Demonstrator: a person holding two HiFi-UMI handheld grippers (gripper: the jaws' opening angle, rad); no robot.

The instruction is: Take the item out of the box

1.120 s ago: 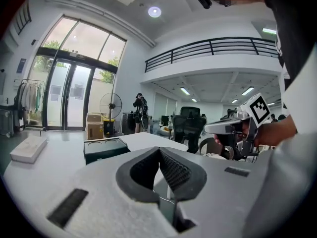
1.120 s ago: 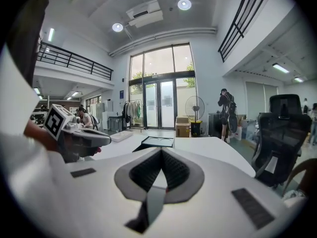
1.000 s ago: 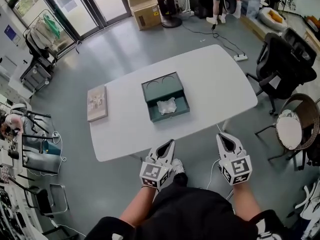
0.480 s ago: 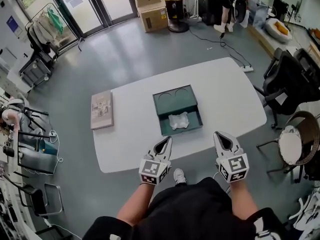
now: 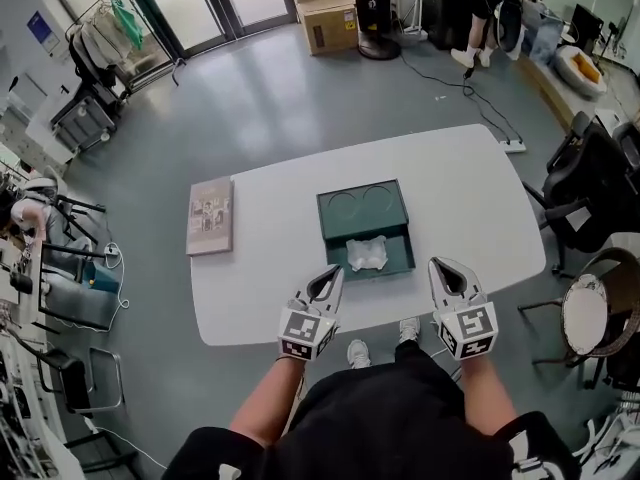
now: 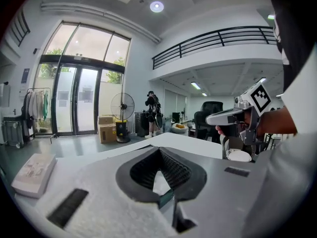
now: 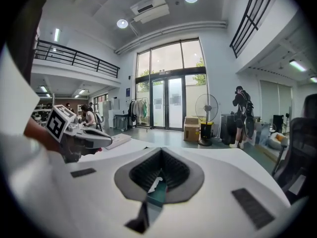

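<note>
A dark green box (image 5: 365,211) lies open in the middle of the white table (image 5: 460,198). A crumpled white item (image 5: 366,253) rests in its near half. My left gripper (image 5: 336,272) hovers over the table's near edge, just left of the box's front, jaws shut and empty. The right gripper (image 5: 438,266) hangs to the right of the box front, also shut and empty. In the left gripper view the box edge (image 6: 166,198) and item (image 6: 159,182) show under the left gripper (image 6: 159,150). The right gripper (image 7: 161,150) view shows the item (image 7: 155,183) the same way.
A flat book (image 5: 210,215) lies on the table's left end. Black office chairs (image 5: 600,163) and a round stool (image 5: 590,313) stand to the right. Cardboard boxes (image 5: 335,23), a fan and a standing person (image 5: 490,3) are at the far side of the room.
Both grippers have come forward from short of the table to over its near edge, closer to the box. Their jaws stayed shut.
</note>
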